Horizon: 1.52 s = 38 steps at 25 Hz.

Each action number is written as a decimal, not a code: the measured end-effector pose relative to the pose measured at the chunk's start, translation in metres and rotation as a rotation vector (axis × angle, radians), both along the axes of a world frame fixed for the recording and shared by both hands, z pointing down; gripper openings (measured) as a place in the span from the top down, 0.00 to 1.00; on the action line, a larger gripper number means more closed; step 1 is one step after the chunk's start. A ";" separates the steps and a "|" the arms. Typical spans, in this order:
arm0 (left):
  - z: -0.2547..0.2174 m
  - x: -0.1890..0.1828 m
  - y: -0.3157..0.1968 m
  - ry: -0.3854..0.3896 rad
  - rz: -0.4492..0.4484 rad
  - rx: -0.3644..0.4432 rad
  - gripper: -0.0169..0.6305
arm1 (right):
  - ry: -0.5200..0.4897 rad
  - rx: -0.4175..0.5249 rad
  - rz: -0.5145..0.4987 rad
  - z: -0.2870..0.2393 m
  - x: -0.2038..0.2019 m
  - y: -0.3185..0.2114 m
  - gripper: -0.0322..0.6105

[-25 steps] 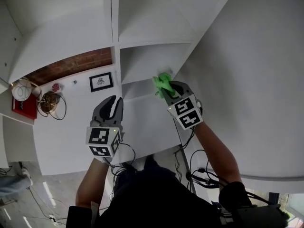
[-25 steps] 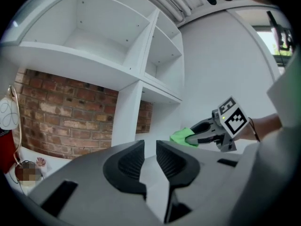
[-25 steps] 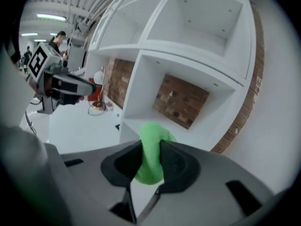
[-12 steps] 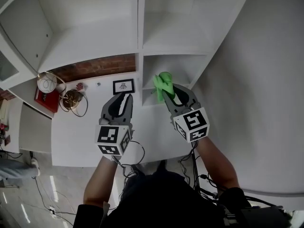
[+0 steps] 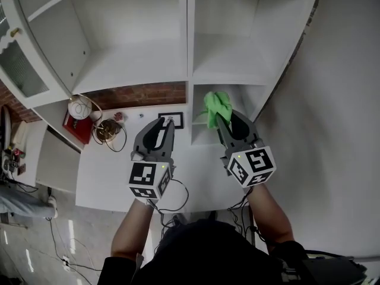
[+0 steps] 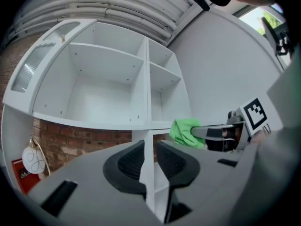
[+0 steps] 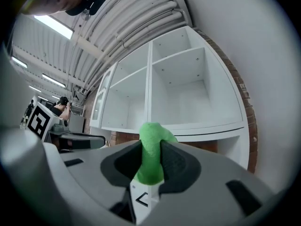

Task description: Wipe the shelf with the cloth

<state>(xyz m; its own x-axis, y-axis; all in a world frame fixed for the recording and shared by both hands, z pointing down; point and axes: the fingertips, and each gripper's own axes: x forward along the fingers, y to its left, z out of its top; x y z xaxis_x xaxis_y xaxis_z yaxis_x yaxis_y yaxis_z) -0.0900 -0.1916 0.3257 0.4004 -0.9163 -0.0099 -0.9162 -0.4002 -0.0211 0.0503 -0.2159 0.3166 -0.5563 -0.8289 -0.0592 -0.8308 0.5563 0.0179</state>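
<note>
The white shelf unit [image 5: 221,75] fills the upper head view with several open compartments. My right gripper [image 5: 223,121] is shut on a bunched green cloth [image 5: 216,104], held up just in front of the small lower right compartment, below the bigger one. In the right gripper view the cloth [image 7: 151,147] bulges out between the jaws. My left gripper [image 5: 167,122] hovers beside it to the left, its jaws a narrow gap apart with nothing in them [image 6: 150,147]. From the left gripper view the cloth [image 6: 184,130] and the right gripper [image 6: 201,132] show at the right.
A brick strip [image 5: 139,95] runs under the left shelf. Below it lie a small framed picture [image 5: 176,119], wire ornaments [image 5: 80,107] and a red box [image 5: 76,127]. A glass-fronted door [image 5: 21,64] is at far left, a plain white wall [image 5: 332,129] at right.
More of the shelf has come into view above, and both grippers sit lower and closer together in the frame. The right gripper still holds the cloth.
</note>
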 end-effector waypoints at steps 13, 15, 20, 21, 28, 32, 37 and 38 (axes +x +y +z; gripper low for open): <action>-0.039 -0.008 0.002 0.030 -0.015 0.082 0.86 | -0.046 0.089 -0.061 -0.042 -0.016 0.012 0.79; -0.040 -0.010 0.000 0.031 -0.018 0.088 0.86 | -0.039 0.096 -0.066 -0.043 -0.019 0.011 0.79; -0.041 -0.016 -0.004 0.038 -0.027 0.089 0.86 | -0.038 0.116 -0.069 -0.043 -0.022 0.009 0.79; -0.041 -0.017 -0.004 0.038 -0.028 0.089 0.86 | -0.041 0.118 -0.070 -0.043 -0.021 0.008 0.79; -0.037 -0.018 -0.009 0.035 -0.026 0.076 0.86 | -0.035 0.109 -0.072 -0.045 -0.022 0.008 0.79; -0.035 -0.020 -0.011 0.036 -0.028 0.071 0.86 | -0.039 0.123 -0.080 -0.046 -0.024 0.009 0.79; -0.031 -0.020 -0.012 0.035 -0.028 0.050 0.86 | -0.040 0.136 -0.090 -0.051 -0.025 0.013 0.79; -0.031 -0.019 -0.012 0.034 -0.028 0.052 0.86 | -0.040 0.138 -0.092 -0.051 -0.025 0.013 0.79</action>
